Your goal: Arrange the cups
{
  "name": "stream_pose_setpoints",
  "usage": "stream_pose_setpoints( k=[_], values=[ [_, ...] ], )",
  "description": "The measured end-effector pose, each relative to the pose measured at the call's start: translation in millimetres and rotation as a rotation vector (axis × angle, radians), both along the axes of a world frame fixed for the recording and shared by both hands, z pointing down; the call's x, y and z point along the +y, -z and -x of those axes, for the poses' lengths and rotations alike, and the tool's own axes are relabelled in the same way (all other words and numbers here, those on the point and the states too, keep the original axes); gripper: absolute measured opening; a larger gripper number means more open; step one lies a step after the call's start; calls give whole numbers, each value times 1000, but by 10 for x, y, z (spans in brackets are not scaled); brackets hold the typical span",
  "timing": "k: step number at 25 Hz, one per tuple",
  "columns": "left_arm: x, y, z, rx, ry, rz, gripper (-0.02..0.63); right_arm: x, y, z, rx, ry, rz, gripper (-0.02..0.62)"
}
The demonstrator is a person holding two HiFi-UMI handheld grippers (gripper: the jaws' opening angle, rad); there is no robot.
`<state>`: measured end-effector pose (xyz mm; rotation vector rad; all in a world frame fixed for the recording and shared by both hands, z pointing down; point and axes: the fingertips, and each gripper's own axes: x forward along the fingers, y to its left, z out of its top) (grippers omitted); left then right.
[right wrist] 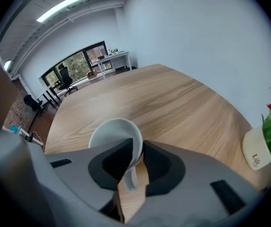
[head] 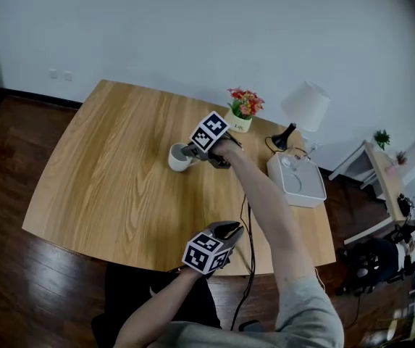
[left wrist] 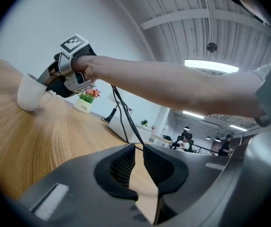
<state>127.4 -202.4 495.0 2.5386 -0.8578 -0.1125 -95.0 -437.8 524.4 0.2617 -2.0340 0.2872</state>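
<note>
A white cup (head: 179, 157) stands on the wooden table (head: 106, 172) near its middle. My right gripper (head: 191, 151) reaches down to it from the right and is shut on its wall, one pad inside the rim and one outside by the handle. In the right gripper view the cup (right wrist: 114, 134) sits between the jaws of that gripper (right wrist: 137, 152). My left gripper (head: 229, 230) hovers level at the table's near edge, jaws nearly together with nothing between them (left wrist: 139, 150). From the left gripper view the cup (left wrist: 31, 92) and the right gripper (left wrist: 50, 86) show at far left.
A small pot of red flowers (head: 242, 111), a white lamp (head: 305, 107) and a white flat box (head: 298, 180) stand at the table's far right. A black cable (head: 247, 223) runs over the near edge. Desks and seated people are off to the right.
</note>
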Motion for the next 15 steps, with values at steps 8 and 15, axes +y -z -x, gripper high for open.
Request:
stream_pose_setpoints(
  k=[8, 15],
  values=[
    [3, 1, 36, 2, 1, 3, 52, -2, -7, -98, 46, -38, -15, 37],
    [0, 2, 61, 5, 2, 0, 52, 2, 30, -622, 49, -113, -15, 37]
  ],
)
